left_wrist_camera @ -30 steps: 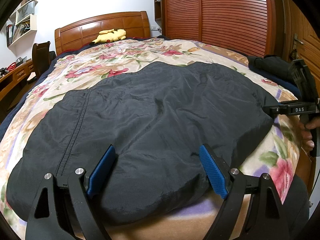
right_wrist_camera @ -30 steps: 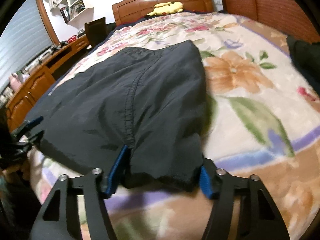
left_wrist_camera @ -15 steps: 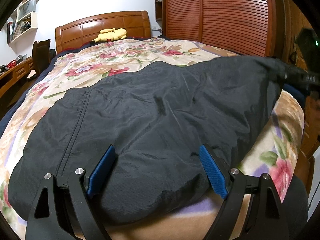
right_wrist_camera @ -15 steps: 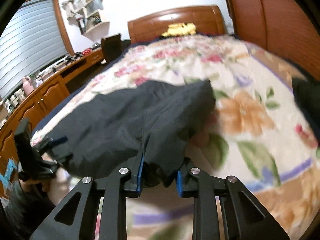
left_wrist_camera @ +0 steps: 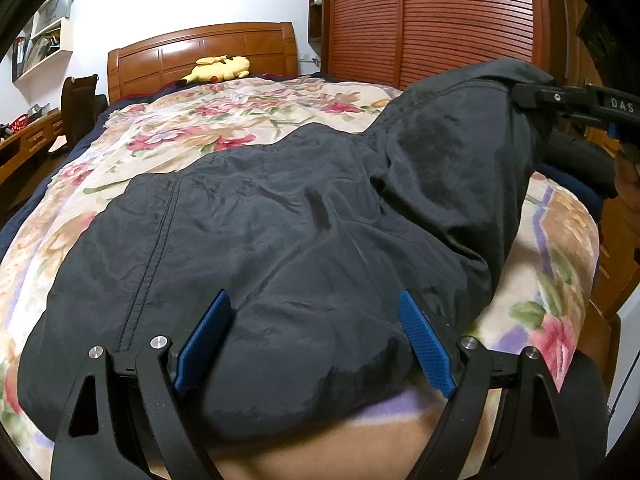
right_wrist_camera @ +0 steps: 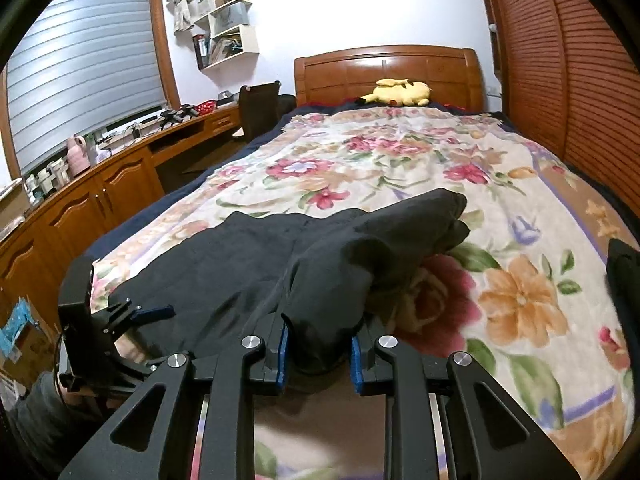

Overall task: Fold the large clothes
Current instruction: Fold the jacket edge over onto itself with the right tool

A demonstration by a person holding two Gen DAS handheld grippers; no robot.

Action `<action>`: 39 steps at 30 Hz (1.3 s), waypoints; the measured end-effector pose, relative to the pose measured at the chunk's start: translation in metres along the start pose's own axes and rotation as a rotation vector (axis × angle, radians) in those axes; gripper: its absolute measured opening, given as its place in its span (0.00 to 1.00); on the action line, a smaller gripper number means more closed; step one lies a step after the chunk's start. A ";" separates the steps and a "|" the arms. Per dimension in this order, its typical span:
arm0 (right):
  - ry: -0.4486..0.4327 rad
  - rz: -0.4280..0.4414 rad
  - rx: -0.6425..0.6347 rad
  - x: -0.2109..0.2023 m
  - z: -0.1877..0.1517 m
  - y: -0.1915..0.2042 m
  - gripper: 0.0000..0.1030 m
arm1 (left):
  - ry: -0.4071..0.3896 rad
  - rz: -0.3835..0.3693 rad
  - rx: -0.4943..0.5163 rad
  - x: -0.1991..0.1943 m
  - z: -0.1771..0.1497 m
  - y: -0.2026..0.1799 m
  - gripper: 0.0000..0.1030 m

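A large dark navy, slightly shiny fabric garment (left_wrist_camera: 280, 240) is lying spread across the foot end of a bed covered by a cream floral blanket (right_wrist_camera: 400, 160). The left hand-held gripper (left_wrist_camera: 316, 344) is hovering low over the garment's near hem, its blue-padded fingers (left_wrist_camera: 204, 340) standing wide apart on either side of a fold of cloth without pressing on it. The right hand-held gripper (right_wrist_camera: 318, 354) is pinching the garment's other near corner: its jaws have just been closing, and a bunched wad of dark fabric is sitting clamped between the blue pads (right_wrist_camera: 283, 354). In the left wrist view that corner is hanging raised above the blanket, the cloth draping down from the right hand-held gripper's black fingers to the rest of the garment, which is lying flat on the bed. A yellow plush toy (right_wrist_camera: 398, 94) is lying beyond the garment, at the wooden headboard (right_wrist_camera: 384, 68). A second dark bundle of cloth (left_wrist_camera: 576, 156) is sitting on the blanket just beyond the garment's raised corner.
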State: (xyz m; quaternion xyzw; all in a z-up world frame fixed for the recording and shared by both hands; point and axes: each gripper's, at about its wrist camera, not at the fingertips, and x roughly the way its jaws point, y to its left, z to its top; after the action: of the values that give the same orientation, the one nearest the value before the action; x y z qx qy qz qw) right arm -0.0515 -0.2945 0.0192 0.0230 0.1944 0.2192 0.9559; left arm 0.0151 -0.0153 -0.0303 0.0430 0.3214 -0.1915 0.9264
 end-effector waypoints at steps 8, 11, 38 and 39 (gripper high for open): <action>-0.023 0.042 -0.118 0.010 0.020 0.036 0.20 | -0.082 0.029 -0.082 -0.034 0.001 0.038 0.84; -0.035 0.074 -0.176 0.018 0.027 0.060 0.19 | -0.093 0.084 -0.116 -0.047 -0.002 0.057 0.84; -0.010 0.250 -0.311 0.116 0.034 0.152 0.58 | -0.161 0.235 -0.262 -0.104 -0.033 0.138 0.84; -0.031 0.225 -0.312 0.112 0.035 0.145 0.58 | -0.166 0.232 -0.256 -0.104 -0.032 0.136 0.84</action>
State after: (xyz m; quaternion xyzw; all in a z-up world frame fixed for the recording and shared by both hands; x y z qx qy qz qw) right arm -0.0053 -0.1142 0.0297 -0.1007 0.1396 0.3518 0.9201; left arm -0.0262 0.1511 0.0024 -0.0544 0.2585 -0.0436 0.9635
